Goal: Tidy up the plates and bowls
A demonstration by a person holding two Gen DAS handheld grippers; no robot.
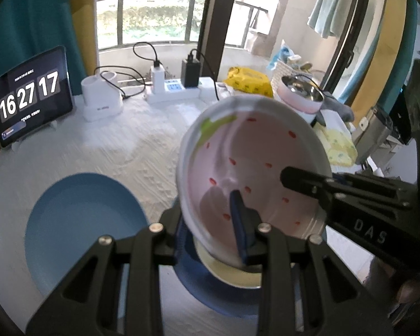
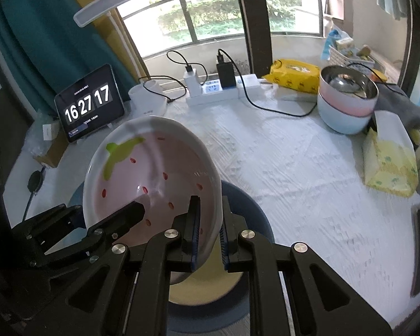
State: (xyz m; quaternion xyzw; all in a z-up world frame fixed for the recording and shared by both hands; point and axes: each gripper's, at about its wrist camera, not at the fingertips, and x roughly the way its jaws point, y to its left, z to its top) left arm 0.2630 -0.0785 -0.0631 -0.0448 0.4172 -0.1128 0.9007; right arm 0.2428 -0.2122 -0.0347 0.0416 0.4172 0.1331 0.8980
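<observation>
Both grippers are clamping the rim of a tilted strawberry bowl [image 2: 151, 179], the left gripper [image 1: 210, 224] on its left edge and the right gripper [image 2: 210, 235] on its right, jaws nearly closed on the wall. The bowl is hanging over a yellow plate [image 2: 210, 288] resting on a dark blue plate [image 2: 254, 212]. Only the left wrist view is showing a light blue plate [image 1: 81, 229] at near left; the right wrist view is showing stacked bowls [image 2: 347, 103] at far right.
</observation>
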